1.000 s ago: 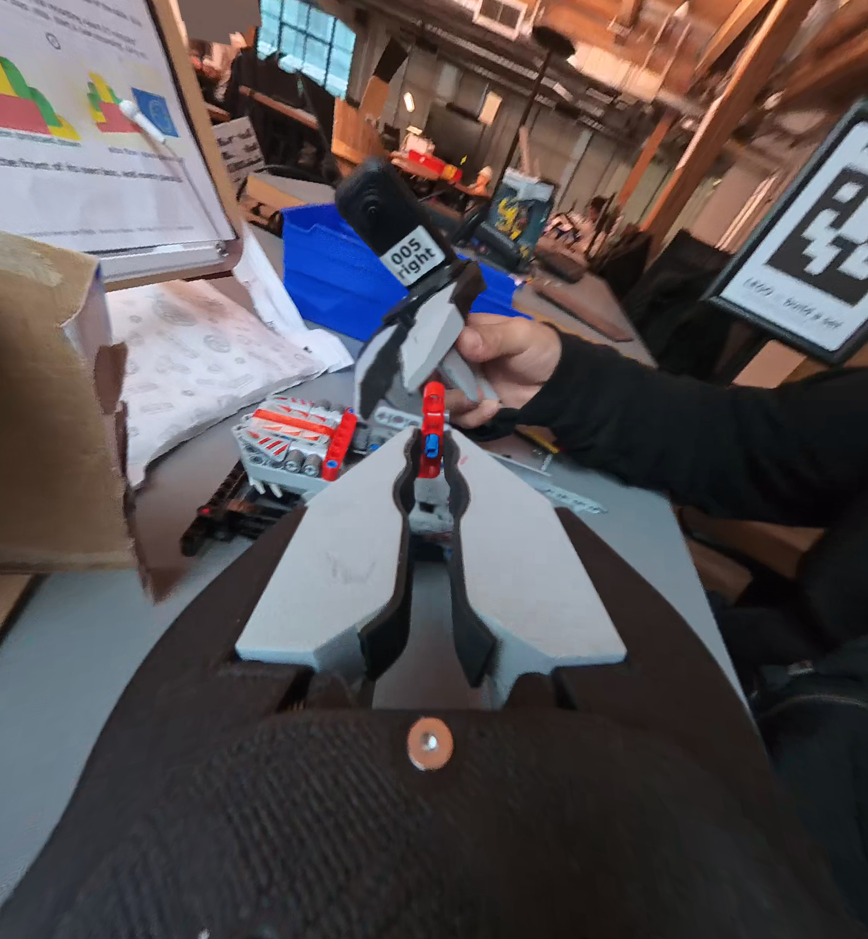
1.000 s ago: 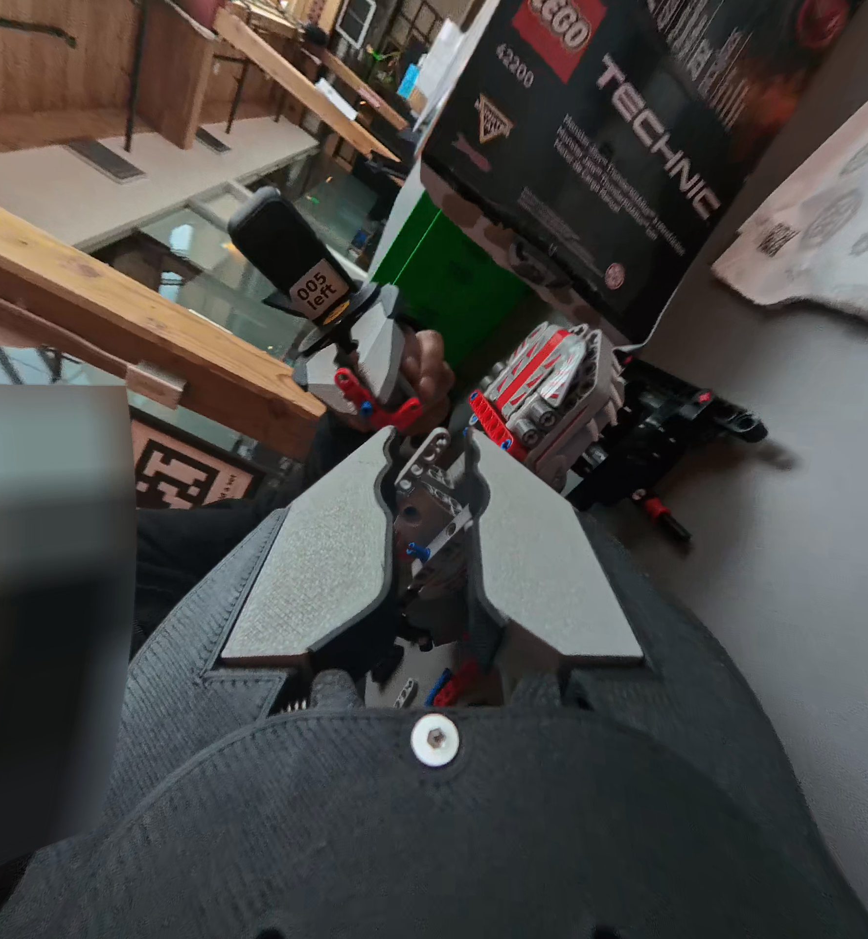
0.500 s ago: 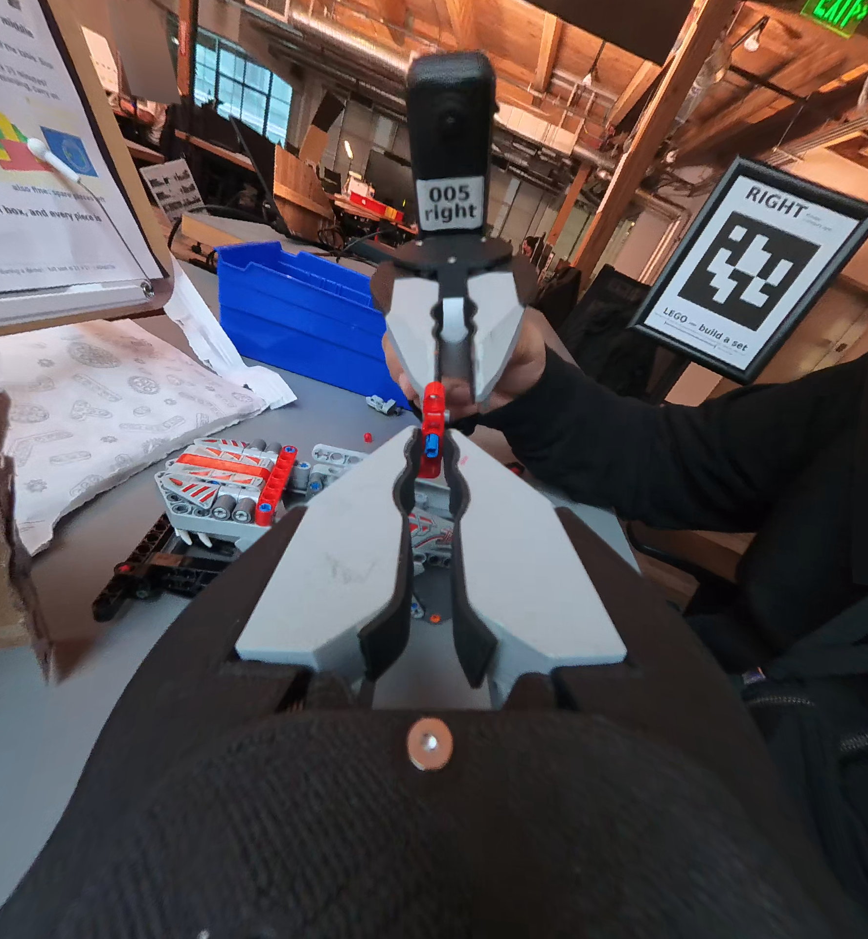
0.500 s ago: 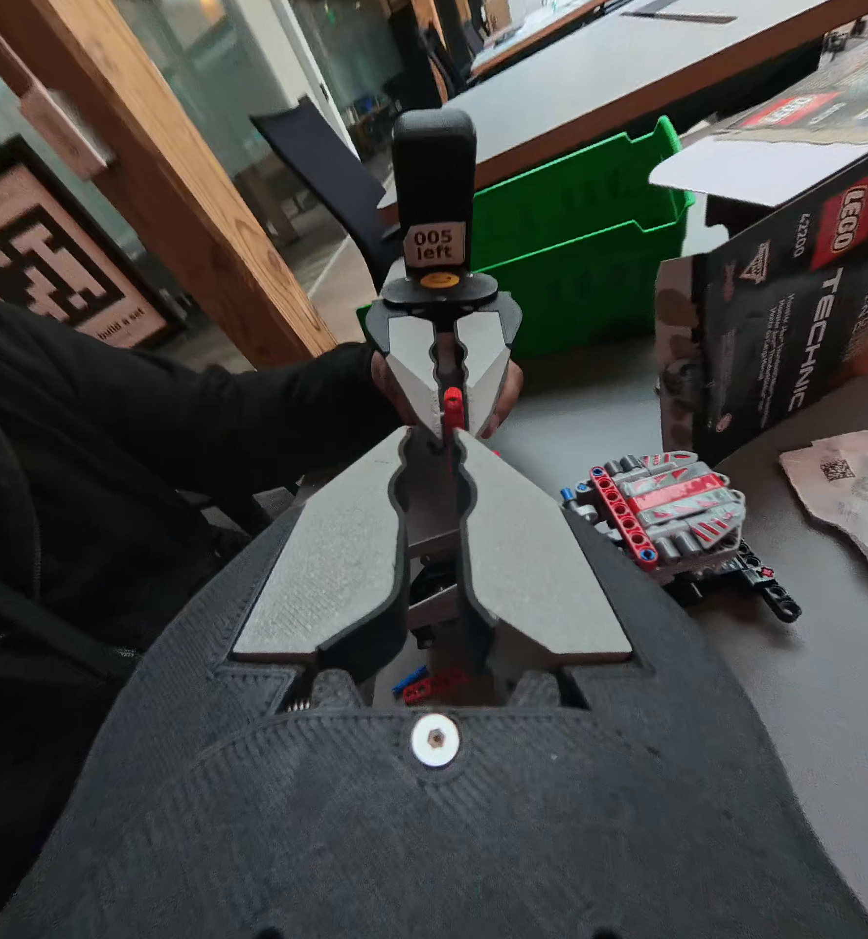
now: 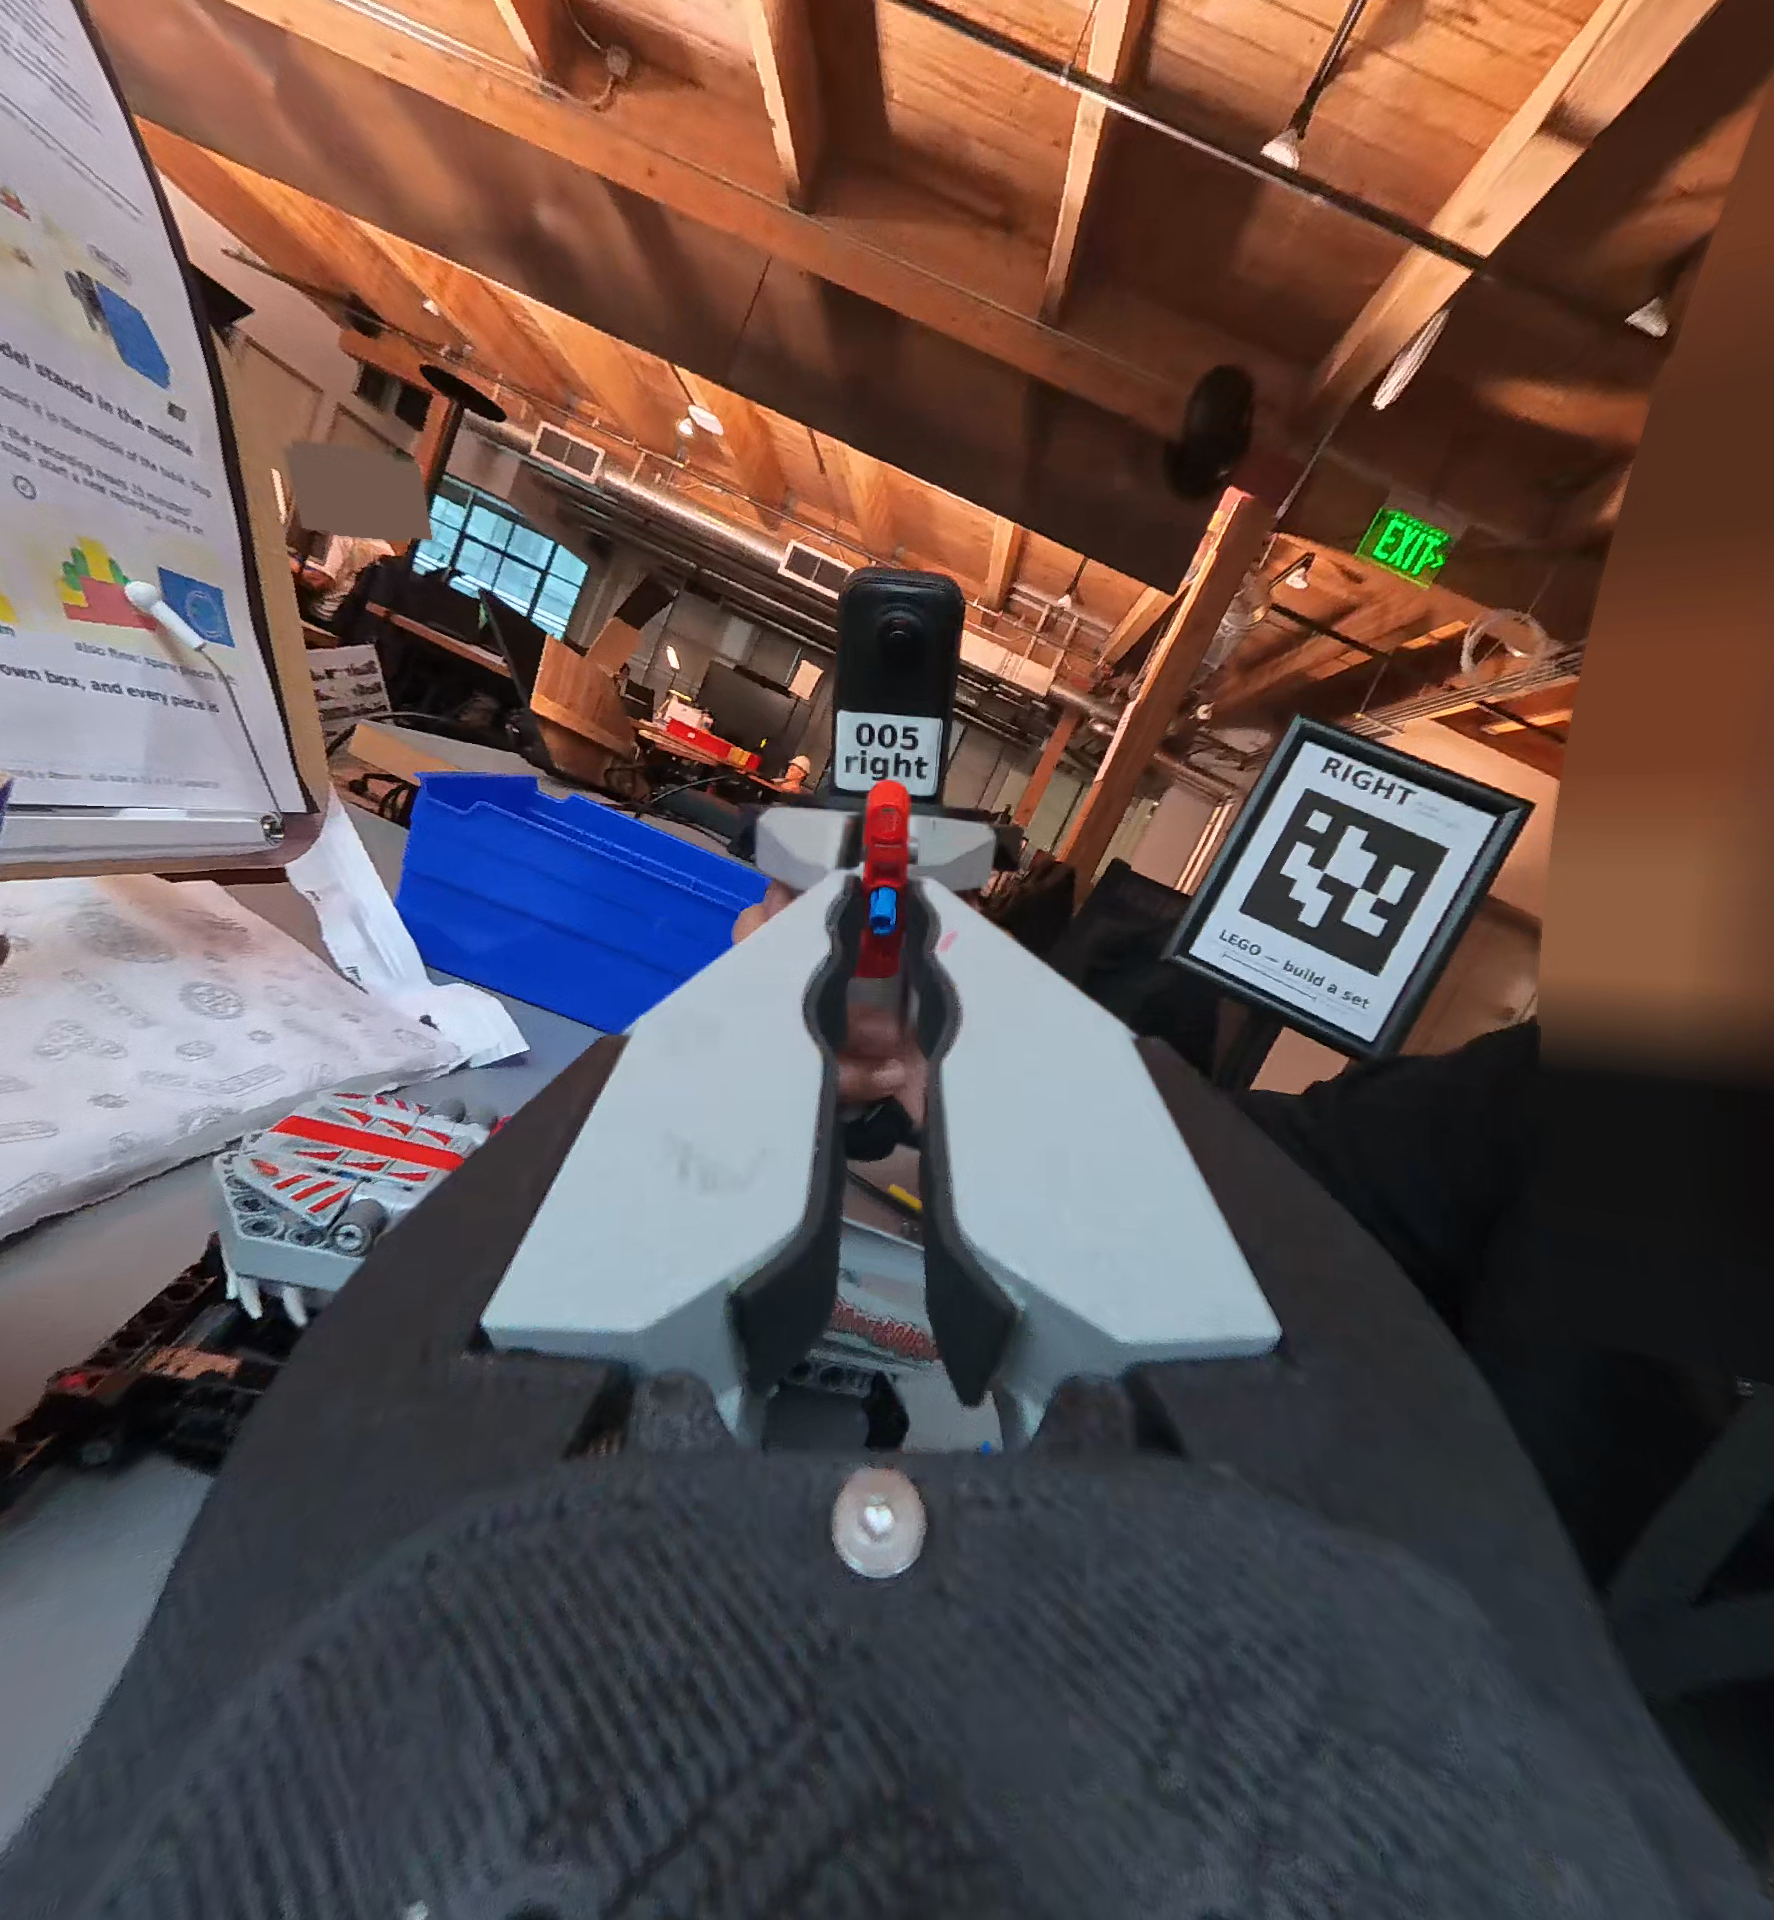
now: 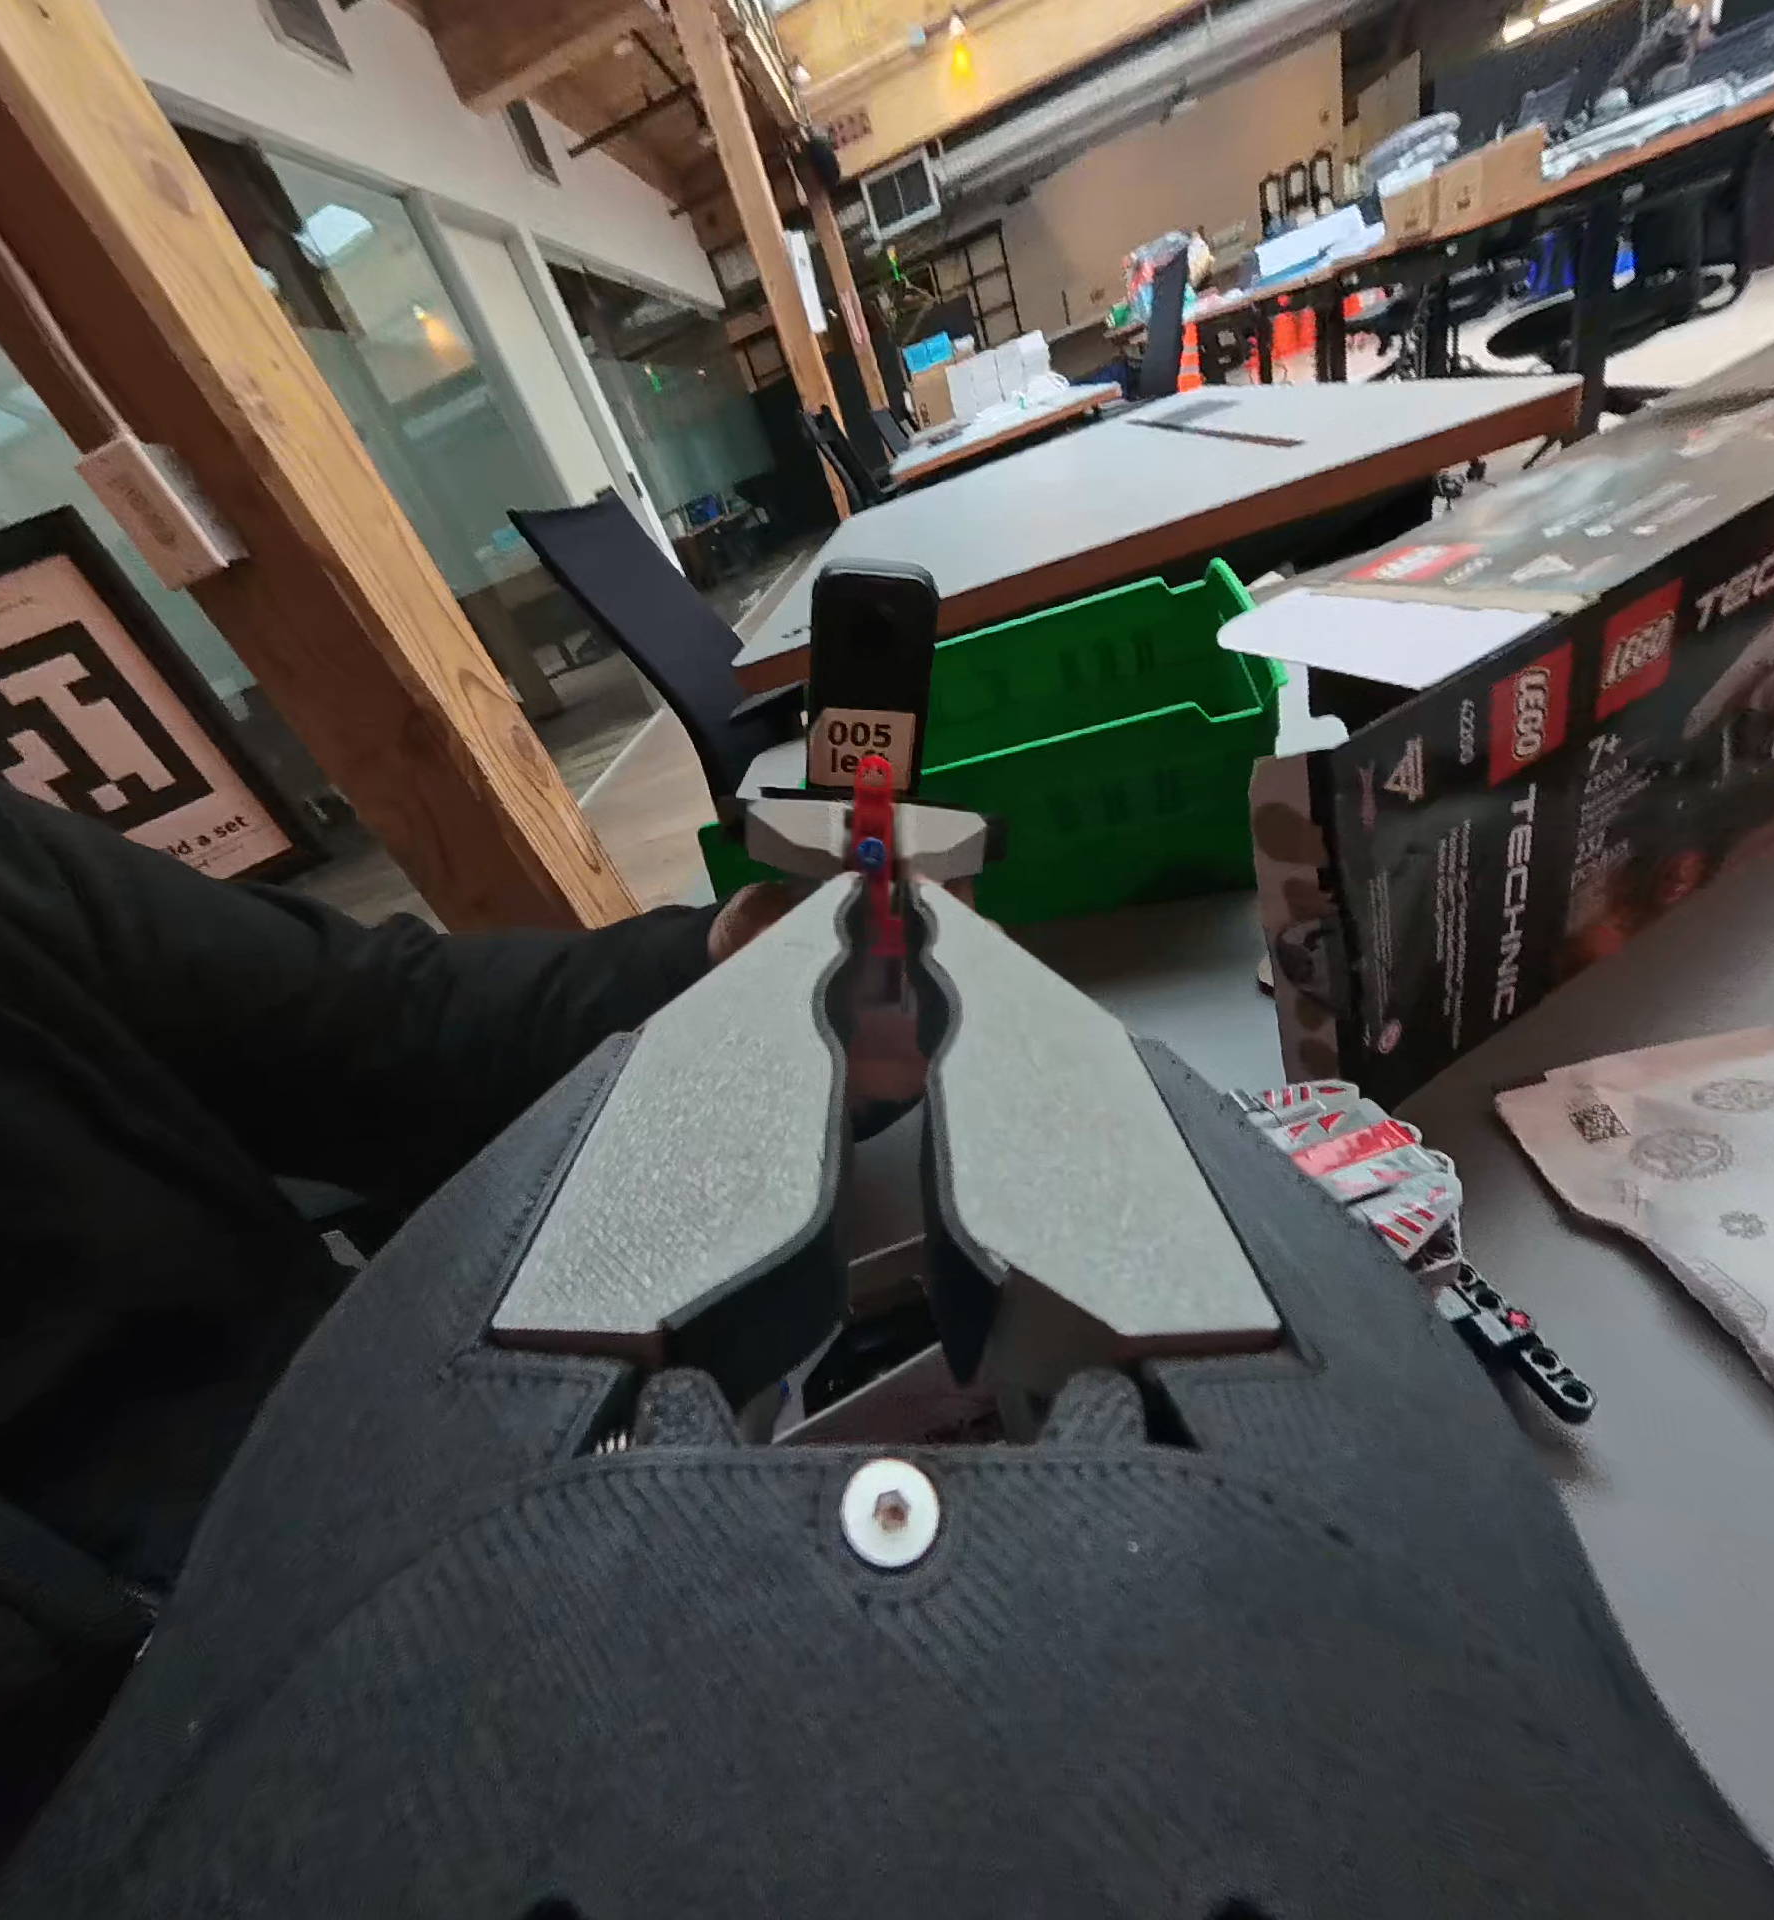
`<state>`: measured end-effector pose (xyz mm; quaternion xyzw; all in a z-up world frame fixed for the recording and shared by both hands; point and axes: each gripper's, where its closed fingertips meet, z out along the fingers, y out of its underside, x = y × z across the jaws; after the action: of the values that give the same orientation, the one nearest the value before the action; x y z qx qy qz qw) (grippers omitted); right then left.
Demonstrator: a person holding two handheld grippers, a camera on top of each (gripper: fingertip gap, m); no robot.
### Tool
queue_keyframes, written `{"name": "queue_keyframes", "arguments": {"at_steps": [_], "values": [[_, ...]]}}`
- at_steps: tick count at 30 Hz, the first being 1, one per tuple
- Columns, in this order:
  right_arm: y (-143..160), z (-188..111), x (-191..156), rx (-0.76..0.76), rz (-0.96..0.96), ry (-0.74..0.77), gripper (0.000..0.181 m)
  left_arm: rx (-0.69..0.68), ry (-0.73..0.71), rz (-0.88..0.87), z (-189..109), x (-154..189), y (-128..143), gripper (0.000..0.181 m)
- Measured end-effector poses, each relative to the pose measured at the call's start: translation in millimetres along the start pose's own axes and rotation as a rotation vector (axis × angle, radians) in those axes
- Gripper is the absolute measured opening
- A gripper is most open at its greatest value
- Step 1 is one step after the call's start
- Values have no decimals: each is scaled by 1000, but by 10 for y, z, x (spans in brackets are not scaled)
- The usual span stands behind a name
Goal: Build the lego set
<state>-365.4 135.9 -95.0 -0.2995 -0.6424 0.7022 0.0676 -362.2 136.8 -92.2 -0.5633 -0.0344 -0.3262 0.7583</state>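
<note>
the grey-and-red body section [image 5: 343,1174] sits built on the table [image 5: 52,1621] (much remains, i judge), while the left gripper [image 5: 878,914] is clamped on a red piece [image 5: 883,831] and the right gripper [image 6: 878,904] looks closed, its hold unclear.

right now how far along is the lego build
Partly done. A grey and red sub-assembly already sits built on the table, on a black frame. In hand: the left gripper and right gripper meet tip to tip in the air on a small red piece with a blue pin. That piece is not yet on the model.
</note>
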Motion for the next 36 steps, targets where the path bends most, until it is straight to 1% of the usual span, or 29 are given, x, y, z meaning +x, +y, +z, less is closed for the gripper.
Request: {"name": "queue_keyframes", "arguments": {"at_steps": [1, 3, 10, 14, 15, 17, 19, 21, 24, 28, 29, 31, 34, 36], "values": [[0, 7, -14, 7, 3, -11, 6, -1, -1, -6, 5, -1, 7, 6], [-8, 13, -43, 26, 15, -38, 2, -13, 1, -4, 24, 6, 39, 6], [-18, -10, -51, 41, 26, -51, 0, -12, -10, -17, 67, 14, 61, 6], [32, -33, -4, -6, 40, -40, 0, -52, -28, -32, 60, -29, 106, 6], [30, -42, 3, -11, 33, -35, 0, -57, -26, -40, 47, -33, 100, 8], [40, -78, 43, -45, 21, -9, 0, -79, -54, -43, -1, -85, 89, 19], [56, -114, 72, -84, 15, 5, 0, -140, -104, -8, -58, -175, 135, 26], [130, -135, 100, -153, 23, 12, 0, -191, -144, 51, -100, -230, 172, 26], [319, -158, 120, -299, 3, 26, 1, -242, -153, 121, -88, -214, 236, 26], [502, -178, 39, -462, -62, 17, 0, -387, -100, 139, -20, -120, 524, 28], [522, -177, 30, -483, -77, 23, 0, -416, -76, 135, -3, -81, 585, 24], [520, -166, -20, -490, -88, 8, 0, -449, -57, 172, 0, -41, 639, 8], [493, -160, -71, -484, -92, -9, 0, -426, -35, 212, 0, 11, 599, 8], [467, -155, -64, -472, -108, 6, 0, -411, -48, 234, 8, -1, 580, 8]]}}
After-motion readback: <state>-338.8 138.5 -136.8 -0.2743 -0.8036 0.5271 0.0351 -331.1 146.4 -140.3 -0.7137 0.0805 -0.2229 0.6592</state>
